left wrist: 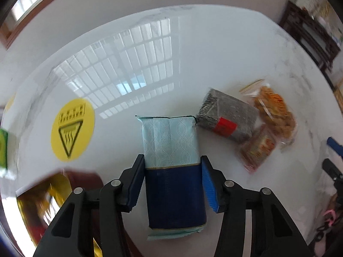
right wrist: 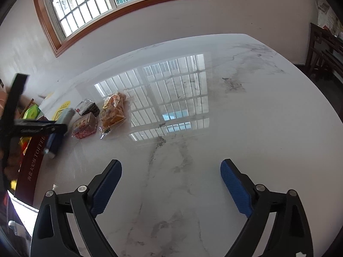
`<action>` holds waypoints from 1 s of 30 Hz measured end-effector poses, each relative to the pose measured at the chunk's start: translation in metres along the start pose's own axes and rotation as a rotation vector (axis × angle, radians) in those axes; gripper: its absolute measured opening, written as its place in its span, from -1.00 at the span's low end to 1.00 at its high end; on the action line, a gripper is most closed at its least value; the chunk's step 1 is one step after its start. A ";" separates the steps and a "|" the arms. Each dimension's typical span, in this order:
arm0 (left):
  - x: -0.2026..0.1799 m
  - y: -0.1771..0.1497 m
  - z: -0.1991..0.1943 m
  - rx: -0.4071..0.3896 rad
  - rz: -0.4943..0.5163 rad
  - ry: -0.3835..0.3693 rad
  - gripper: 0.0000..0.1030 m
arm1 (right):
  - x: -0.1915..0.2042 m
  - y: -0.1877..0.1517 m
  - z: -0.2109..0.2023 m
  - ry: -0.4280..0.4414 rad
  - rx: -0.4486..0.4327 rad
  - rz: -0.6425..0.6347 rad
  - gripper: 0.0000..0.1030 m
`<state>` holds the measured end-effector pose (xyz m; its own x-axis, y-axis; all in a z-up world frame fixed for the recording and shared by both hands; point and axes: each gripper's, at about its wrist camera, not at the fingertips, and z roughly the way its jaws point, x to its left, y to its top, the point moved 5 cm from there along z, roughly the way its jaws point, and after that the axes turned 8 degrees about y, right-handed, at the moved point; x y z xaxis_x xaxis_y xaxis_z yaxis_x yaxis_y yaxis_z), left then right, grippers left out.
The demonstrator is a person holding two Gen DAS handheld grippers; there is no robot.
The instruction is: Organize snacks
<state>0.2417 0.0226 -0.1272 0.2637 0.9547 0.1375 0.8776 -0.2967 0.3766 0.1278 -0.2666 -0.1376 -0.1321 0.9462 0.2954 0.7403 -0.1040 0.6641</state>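
Note:
My left gripper (left wrist: 171, 160) is shut on a pale-blue and navy snack packet (left wrist: 171, 150), held above the white marble table (left wrist: 193, 53). The same packet shows in the right wrist view (right wrist: 57, 132) in the left gripper (right wrist: 32, 128). On the table to its right lie a grey speckled packet with a red label (left wrist: 227, 115), a clear bag of orange fried snacks (left wrist: 276, 113) and a small red-patterned packet (left wrist: 257, 147). My right gripper (right wrist: 171, 169) is open and empty over bare marble.
A dark red TOFFEE box (right wrist: 32, 162) with gold lining (left wrist: 42, 203) stands at the table's left, with a green packet (right wrist: 32, 111) inside. A round yellow hot-surface sticker (left wrist: 72, 128) is on the table. Dark wooden furniture (right wrist: 325, 49) stands at far right.

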 end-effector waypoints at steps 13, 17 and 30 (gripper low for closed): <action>-0.020 -0.068 -0.106 -0.117 -0.148 -0.148 0.00 | 0.004 -0.002 0.001 -0.002 0.013 -0.027 0.84; -0.026 -0.093 -0.119 -0.111 -0.166 -0.184 0.00 | 0.013 0.002 0.005 0.024 0.020 -0.070 0.57; -0.019 -0.124 -0.141 -0.088 -0.230 -0.225 0.00 | 0.063 0.061 0.062 0.112 0.049 -0.180 0.29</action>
<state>0.0713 0.0383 -0.0474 0.1526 0.9748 -0.1624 0.8892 -0.0637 0.4531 0.2057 -0.1948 -0.1207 -0.3355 0.9078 0.2516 0.7289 0.0809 0.6799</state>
